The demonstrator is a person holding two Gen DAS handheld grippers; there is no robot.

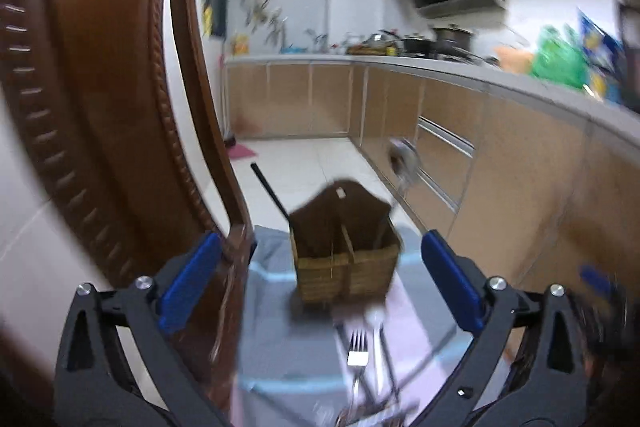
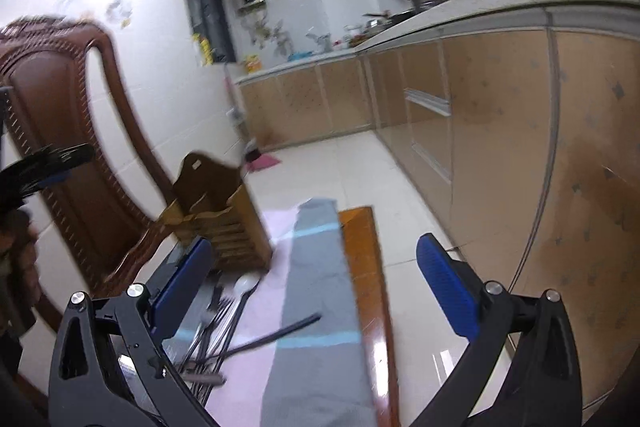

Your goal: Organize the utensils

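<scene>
Wooden utensil caddy (image 1: 346, 255) stands upright on a cloth-covered table (image 2: 360, 267), near its far end, beside a carved wooden chair (image 1: 100, 87). Two compartments visible; the left one has a black-handled utensil (image 1: 270, 191) leaning out, the right one a metal utensil (image 1: 400, 163), blurred, kind not clear. So a couple of pieces look already sorted. Still loose on the striped cloth (image 2: 316, 287), nearer than the caddy: a fork (image 1: 357, 351), a spoon (image 2: 245, 285), and a tangle of dark chopsticks (image 2: 224, 331), one black stick (image 2: 280, 333) lying crosswise. Judged well short of halfway, most of the pile left to move. Left gripper (image 1: 320, 287) spread wide, nothing between its blue pads, pointing at the caddy with the fork just below. Right gripper (image 2: 316, 287) also wide apart and empty, over the cloth, pile at its left finger (image 2: 180, 287).
</scene>
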